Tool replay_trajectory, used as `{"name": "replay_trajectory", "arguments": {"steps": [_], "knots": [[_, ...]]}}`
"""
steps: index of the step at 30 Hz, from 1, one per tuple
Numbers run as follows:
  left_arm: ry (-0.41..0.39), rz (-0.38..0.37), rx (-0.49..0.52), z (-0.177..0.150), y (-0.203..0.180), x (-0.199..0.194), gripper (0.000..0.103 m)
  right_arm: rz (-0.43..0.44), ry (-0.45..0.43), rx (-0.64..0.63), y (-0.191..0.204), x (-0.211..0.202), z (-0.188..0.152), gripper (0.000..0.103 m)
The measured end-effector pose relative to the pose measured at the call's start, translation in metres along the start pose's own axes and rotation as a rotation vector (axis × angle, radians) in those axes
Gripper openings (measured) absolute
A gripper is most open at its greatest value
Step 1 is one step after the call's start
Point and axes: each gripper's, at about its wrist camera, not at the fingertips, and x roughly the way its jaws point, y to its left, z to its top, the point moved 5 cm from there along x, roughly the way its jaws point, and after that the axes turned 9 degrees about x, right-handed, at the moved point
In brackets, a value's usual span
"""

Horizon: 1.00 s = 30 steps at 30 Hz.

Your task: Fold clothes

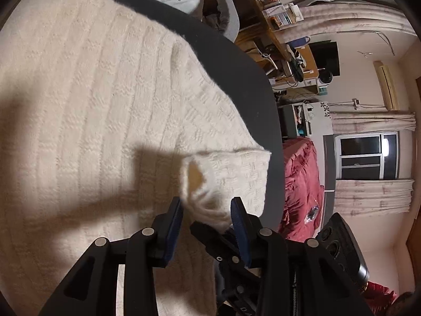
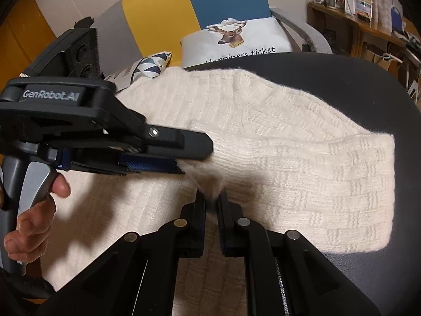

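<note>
Sweater [image 2: 289,158] lies on the worktop [image 2: 368,92], its sleeve pinched by the right hand-held gripper [image 2: 211,197]. Left hand-held gripper [image 1: 206,210] stands released around the cuff. Thin pinch risks slipping, undoing the fold.

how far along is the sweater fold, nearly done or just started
Early to midway. Done: the cream sweater lies spread on the dark table, one sleeve already laid across the body. In hand: the right gripper pinches a tuft of knit; the left gripper stands open around the same bunch. Left: folding the body into a compact stack.
</note>
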Motion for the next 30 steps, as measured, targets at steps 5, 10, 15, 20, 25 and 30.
{"name": "replay_trajectory", "arguments": {"steps": [5, 10, 15, 20, 25, 30], "knots": [[-0.021, 0.064, 0.011, 0.0, 0.0, 0.003, 0.005, -0.028, -0.008, -0.013, 0.001, 0.003, -0.002, 0.013], [-0.042, 0.125, 0.061, -0.001, -0.004, 0.0, 0.006, -0.003, -0.069, 0.102, -0.021, -0.019, -0.02, 0.054], [-0.076, 0.143, 0.121, 0.0, -0.01, -0.008, 0.006, 0.175, -0.156, 0.374, -0.061, -0.054, -0.061, 0.054], [-0.135, 0.065, 0.152, 0.006, -0.035, -0.024, 0.006, 0.486, -0.237, 0.711, -0.102, -0.074, -0.086, 0.059], [-0.171, 0.044, 0.199, 0.019, -0.067, -0.041, 0.006, 0.607, -0.33, 0.91, -0.13, -0.082, -0.087, 0.07], [-0.192, 0.026, 0.225, 0.027, -0.086, -0.053, 0.006, 0.61, -0.357, 0.997, -0.143, -0.078, -0.077, 0.071]]}}
